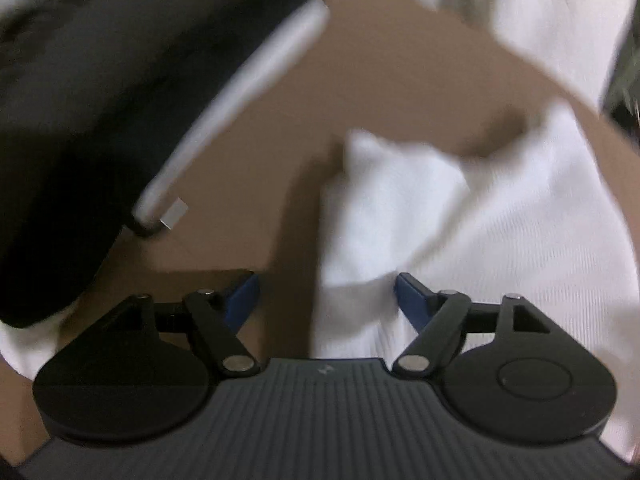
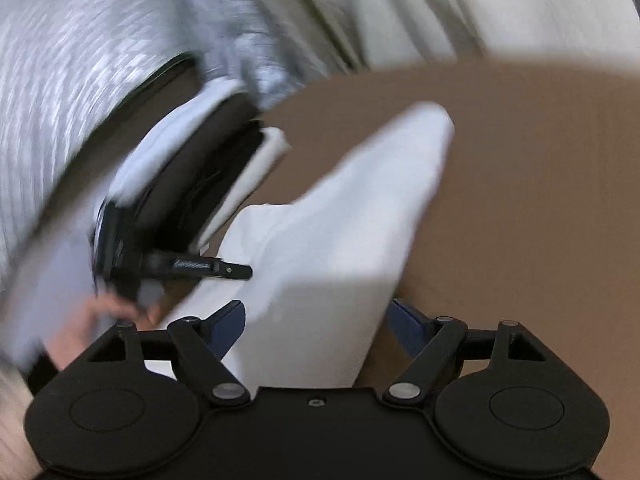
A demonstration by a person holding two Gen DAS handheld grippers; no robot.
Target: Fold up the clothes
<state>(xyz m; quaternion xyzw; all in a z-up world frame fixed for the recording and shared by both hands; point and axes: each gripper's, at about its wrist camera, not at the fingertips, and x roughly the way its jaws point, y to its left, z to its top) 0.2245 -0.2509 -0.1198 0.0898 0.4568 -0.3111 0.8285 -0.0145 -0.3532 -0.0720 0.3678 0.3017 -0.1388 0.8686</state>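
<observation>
No text, label or number is showing clearly enough to be read — both views are blurring everything.

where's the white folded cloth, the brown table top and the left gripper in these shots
white folded cloth (image 2: pixel 340 240): right wrist view, middle of its top face
brown table top (image 2: pixel 520 200): right wrist view, bare patch right of the cloth
left gripper (image 1: pixel 326 298): left wrist view, midway between its blue fingertips

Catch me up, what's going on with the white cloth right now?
A person is folding a white garment on a brown surface with two handheld grippers. The left gripper and the right gripper both have their jaws apart, with white cloth lying between the fingers but not pinched. Both views are blurred.
</observation>
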